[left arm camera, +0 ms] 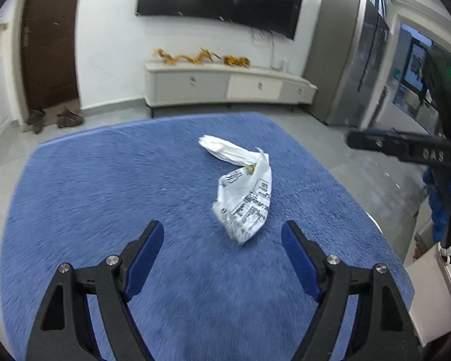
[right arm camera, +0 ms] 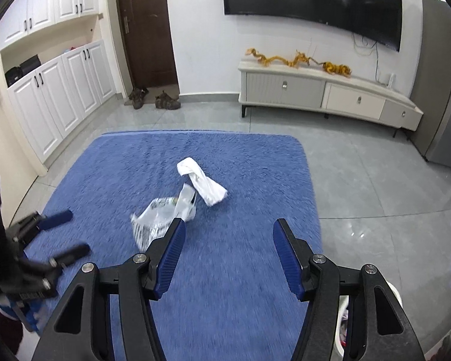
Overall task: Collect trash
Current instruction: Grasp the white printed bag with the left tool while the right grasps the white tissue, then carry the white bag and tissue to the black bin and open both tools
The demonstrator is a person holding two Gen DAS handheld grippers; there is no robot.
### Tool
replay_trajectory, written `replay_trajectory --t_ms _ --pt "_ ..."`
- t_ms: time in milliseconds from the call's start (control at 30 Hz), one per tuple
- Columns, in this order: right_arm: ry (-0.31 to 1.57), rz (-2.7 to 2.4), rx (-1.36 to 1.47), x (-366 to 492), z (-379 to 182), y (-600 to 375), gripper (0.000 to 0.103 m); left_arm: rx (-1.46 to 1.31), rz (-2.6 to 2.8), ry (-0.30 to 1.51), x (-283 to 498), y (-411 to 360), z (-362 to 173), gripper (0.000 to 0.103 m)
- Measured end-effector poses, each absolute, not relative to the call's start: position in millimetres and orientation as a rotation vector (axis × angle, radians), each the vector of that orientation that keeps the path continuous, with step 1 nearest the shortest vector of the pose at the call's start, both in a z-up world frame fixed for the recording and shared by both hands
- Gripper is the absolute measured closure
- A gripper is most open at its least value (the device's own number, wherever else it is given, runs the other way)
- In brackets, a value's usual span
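The left gripper [left arm camera: 222,234] has its jaws set wide apart with nothing between them; its blue pads [left arm camera: 144,258] frame bare pile just short of the crumpled plastic wrapper [left arm camera: 245,201]. The right gripper [right arm camera: 228,234] also stands open and empty, its jaws somewhat narrower, with the wrapper [right arm camera: 159,213] just beyond its left fingertip and partly hidden by it. The wrapper lies near the middle of the blue rug [left arm camera: 105,180], and a white, rolled piece, probably tissue or cloth, though motion blur leaves this uncertain [left arm camera: 222,149], touches its far end. Handling judgement: the wrapper is thin printed film, very light, soft and easily crushed, with a slick surface that may slide between smooth pads; it is not fragile. Take hold across a bunched fold near the raised near end, where several layers stack, rather than on a single flat sheet lying against the pile. The white piece looks soft and compliant and should accept a pinch across its mid-length. Pose: both grippers point forward and downward toward the rug, side by side, the left one seen low at the left edge of the right wrist view [right arm camera: 60,234] and the right one entering the left wrist view from the right [left arm camera: 400,147]. A white container with items inside [right arm camera: 344,325] sits off the rug's corner beneath the right gripper; it is a likely place for collected trash. Beyond the rug stand a low TV cabinet [right arm camera: 315,90] and a dark door [right arm camera: 147,27].
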State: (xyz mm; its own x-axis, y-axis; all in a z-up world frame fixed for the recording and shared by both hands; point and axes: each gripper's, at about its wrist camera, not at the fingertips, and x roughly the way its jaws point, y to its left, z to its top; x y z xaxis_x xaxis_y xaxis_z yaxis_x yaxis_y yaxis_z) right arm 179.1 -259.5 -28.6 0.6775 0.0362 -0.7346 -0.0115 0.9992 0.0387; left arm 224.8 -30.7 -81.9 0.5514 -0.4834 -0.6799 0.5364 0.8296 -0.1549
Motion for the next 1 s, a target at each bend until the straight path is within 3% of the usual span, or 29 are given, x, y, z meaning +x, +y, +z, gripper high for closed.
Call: replay_trajectory --t_ms 300,400,467,567,633,700,867,1000 --pt "0.93 0.056 0.039 278.4 -67.8 -252.6 0.043 0.048 -0.665 0.935 292.3 -72.7 -126.5 0.025" --pt "0.967 0.067 0.049 304.8 -87.4 -248.1 0.043 0.029 -0.687 0.977 298.7 -75.7 -137.9 0.043" --pt "0.981 0.077 0.05 319.1 -99.0 -243.7 0.043 0.029 -0.693 0.971 298.3 -75.8 -141.5 0.048" --pt "1.014 0.086 0.066 338.0 -118.0 -239.9 0.043 0.03 -0.702 0.973 294.0 -70.4 -143.1 0.064" --pt "1.038 0.095 0.085 345.8 -129.9 -238.1 0.043 0.028 -0.7 0.975 289.8 -64.6 -144.1 0.078" --pt "1.056 0.098 0.088 347.1 -136.2 -235.8 0.045 0.024 -0.699 0.973 284.3 -59.9 -144.5 0.081" --pt "1.084 0.123 0.028 333.5 -137.7 -227.1 0.092 0.041 -0.667 0.952 261.9 -51.0 -139.3 0.089" --pt "1.042 0.141 0.02 302.2 -120.4 -226.9 0.096 0.047 -0.636 0.921 240.0 -38.9 -129.0 0.091"
